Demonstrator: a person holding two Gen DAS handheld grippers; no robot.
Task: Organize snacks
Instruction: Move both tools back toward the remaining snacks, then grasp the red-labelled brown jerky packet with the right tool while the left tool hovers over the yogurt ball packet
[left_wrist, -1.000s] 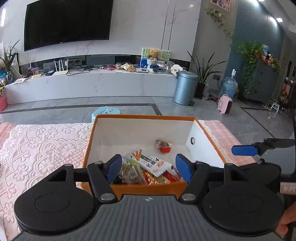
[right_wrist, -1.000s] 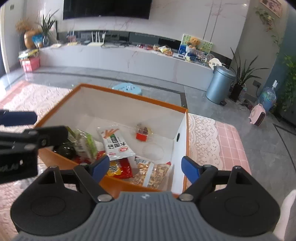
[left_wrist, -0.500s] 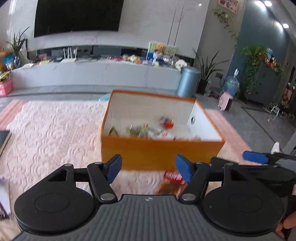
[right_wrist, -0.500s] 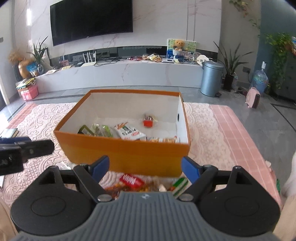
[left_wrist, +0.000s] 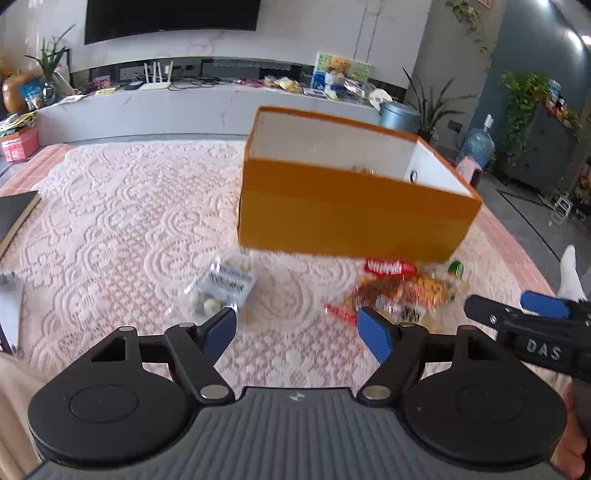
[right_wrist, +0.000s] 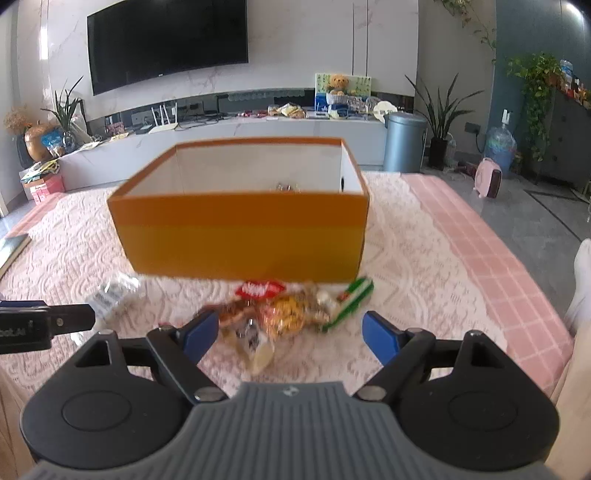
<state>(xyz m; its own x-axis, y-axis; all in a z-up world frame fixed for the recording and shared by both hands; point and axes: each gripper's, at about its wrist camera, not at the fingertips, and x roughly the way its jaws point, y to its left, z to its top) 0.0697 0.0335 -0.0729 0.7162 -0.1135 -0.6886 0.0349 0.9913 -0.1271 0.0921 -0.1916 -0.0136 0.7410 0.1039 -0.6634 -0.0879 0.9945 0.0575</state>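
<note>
An orange box (left_wrist: 354, 206) with a white inside stands on the lace tablecloth (left_wrist: 122, 221). In front of it lies a loose pile of snack packets (left_wrist: 399, 291), with a red packet (right_wrist: 258, 288) and a green one (right_wrist: 351, 299) nearest the box. A clear bag with a white label (left_wrist: 221, 288) lies apart to the left. My left gripper (left_wrist: 297, 325) hovers low between bag and pile, its jaws opening with nothing between them. My right gripper (right_wrist: 290, 328) stands open just short of the pile (right_wrist: 280, 314), touching nothing. The box's (right_wrist: 240, 236) contents are mostly hidden by its front wall.
A dark book (left_wrist: 14, 218) lies at the cloth's left edge. Pink checked cloth (right_wrist: 480, 251) runs along the right side up to the table edge. A person's white sock (right_wrist: 583, 280) shows at the far right. A TV console and a bin (right_wrist: 404, 142) stand behind.
Both grippers pulled back from above the box and sank toward the cloth. The box now sits farther off, and the snacks in front of it came into view. The left jaws widened slightly.
</note>
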